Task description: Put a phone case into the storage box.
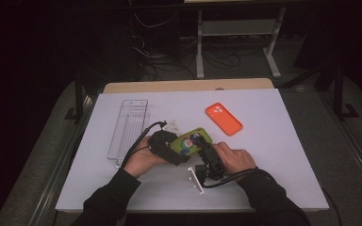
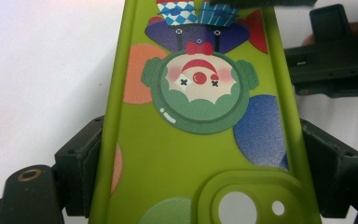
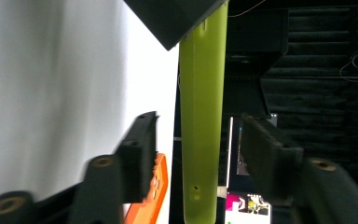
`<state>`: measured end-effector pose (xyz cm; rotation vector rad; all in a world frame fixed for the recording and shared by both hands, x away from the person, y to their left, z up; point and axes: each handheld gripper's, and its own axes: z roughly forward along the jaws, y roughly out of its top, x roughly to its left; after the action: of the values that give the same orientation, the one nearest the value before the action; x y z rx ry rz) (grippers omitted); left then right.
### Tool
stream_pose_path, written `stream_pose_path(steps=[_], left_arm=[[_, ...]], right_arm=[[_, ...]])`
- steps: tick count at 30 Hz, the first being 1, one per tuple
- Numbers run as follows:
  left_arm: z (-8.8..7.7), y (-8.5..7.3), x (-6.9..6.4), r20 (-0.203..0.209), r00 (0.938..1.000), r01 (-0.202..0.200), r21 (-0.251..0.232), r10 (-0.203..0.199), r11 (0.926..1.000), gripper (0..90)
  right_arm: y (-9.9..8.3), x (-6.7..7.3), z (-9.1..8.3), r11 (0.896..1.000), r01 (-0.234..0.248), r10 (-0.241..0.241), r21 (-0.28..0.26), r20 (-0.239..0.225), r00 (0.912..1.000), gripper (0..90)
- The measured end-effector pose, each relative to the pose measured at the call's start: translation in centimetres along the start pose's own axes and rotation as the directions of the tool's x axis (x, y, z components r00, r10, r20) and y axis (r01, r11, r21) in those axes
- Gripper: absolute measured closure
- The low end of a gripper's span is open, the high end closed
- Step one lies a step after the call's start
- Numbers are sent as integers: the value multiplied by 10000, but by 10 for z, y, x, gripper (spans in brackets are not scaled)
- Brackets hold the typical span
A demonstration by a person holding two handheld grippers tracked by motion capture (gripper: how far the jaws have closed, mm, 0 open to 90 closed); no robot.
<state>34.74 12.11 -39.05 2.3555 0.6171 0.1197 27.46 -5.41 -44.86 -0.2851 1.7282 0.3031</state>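
Note:
A lime-green phone case (image 1: 194,140) printed with a clown's face is held up above the white table (image 1: 273,155). My left gripper (image 1: 183,149) is shut on it: in the left gripper view both jaws press the case (image 2: 186,154) by its two long sides, near the camera cutout. My right gripper (image 1: 203,147) comes in from the right at the case's other end. In the right gripper view the case (image 3: 200,116) stands edge-on between the jaws of the right gripper (image 3: 200,158), with a gap on each side, so the pads do not touch it.
An orange phone case (image 1: 223,118) lies flat at the table's back right. A clear plastic tray (image 1: 128,127) lies at the left. A small white piece (image 1: 195,180) sits near the front edge, a small clear piece (image 1: 173,126) just beyond the hands.

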Motion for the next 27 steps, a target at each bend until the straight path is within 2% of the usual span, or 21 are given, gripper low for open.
stream_pose_path(steps=[4,12,18,23,27], left_arm=[[0,0,1,21,9999,-166,154,166,9997,155],[0,0,0,42,9998,-193,153,192,9997,155],[0,0,0,54,9998,-205,140,204,9997,155],[0,0,1,109,9998,-181,199,179,9996,154],[1,0,0,191,9998,39,-36,-39,10000,151]], right_arm=[[0,1,-1,10000,58,-58,-78,-81,10000,575],[3,3,-2,9993,251,-253,-279,-59,9997,639],[3,2,-3,9990,293,-295,-343,-39,9996,728],[3,2,-4,9990,306,-308,-314,-54,9995,746],[4,1,-4,9992,314,-316,-263,-74,9995,753]])
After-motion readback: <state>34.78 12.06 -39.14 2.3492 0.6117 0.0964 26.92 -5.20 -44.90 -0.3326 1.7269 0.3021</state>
